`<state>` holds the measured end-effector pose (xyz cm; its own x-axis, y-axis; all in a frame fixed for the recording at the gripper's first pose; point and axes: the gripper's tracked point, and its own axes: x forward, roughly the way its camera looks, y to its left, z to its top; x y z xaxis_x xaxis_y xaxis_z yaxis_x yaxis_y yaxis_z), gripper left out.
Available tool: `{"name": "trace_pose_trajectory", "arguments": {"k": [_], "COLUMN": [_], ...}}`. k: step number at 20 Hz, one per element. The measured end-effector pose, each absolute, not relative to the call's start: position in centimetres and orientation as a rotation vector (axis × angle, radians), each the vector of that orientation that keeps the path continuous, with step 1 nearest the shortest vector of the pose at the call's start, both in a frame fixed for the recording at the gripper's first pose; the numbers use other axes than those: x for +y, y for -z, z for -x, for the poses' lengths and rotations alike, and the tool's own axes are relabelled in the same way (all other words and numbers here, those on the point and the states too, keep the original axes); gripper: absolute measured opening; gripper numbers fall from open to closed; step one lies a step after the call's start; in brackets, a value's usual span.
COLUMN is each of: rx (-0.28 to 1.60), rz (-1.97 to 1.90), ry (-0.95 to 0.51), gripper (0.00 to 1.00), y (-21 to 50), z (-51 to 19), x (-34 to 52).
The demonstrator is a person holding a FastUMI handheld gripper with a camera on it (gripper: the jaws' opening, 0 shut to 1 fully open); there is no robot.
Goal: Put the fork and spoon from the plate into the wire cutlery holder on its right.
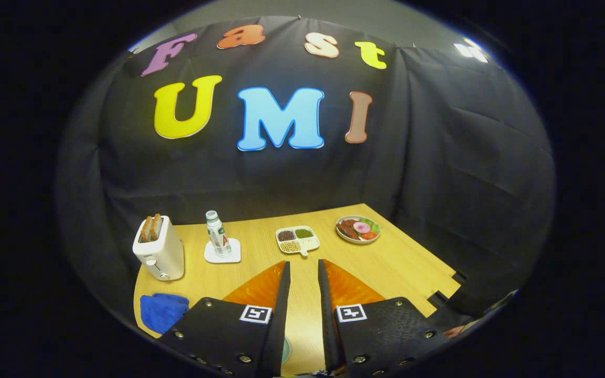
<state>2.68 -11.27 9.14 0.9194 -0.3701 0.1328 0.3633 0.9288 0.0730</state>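
The tongs [302, 270] are held above the near part of the wooden desk [407, 262], tilted slightly downward, their two fingers parted by a narrow gap with nothing between them, only bare wood; a sliver of a pale round rim [286, 350], possibly the task's plate, shows low between the fingers, but I cannot tell. From left to right beyond them lie a blue folded cloth [163, 311], a white toaster [158, 251] holding bread slices, an upright plastic bottle [217, 234] on a white square coaster [223, 251], a compartmented white dish [297, 240] of grains, and a round plate of food [358, 229]. Fork, spoon and wire holder cannot be made out.
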Motion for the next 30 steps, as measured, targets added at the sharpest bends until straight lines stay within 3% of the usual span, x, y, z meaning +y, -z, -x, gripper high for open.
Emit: {"name": "trace_pose_trajectory", "arguments": {"k": [8,15,23,26,30], "rx": [-0.133,-0.014,0.222,0.322,0.431], "rz": [0.012,0.063,0.031,0.033,0.000], "ry": [0.247,0.161,0.173,0.202,0.208], "gripper": [0.31,0.31,0.31,0.39,0.39], "y": [-7.6,-1.9,6.9,10.1,13.6], "z": [-3.8,-5.4,-8.4,-9.5,-10.9], "x": [-4.3,1.4,4.6,5.0,5.6]}}
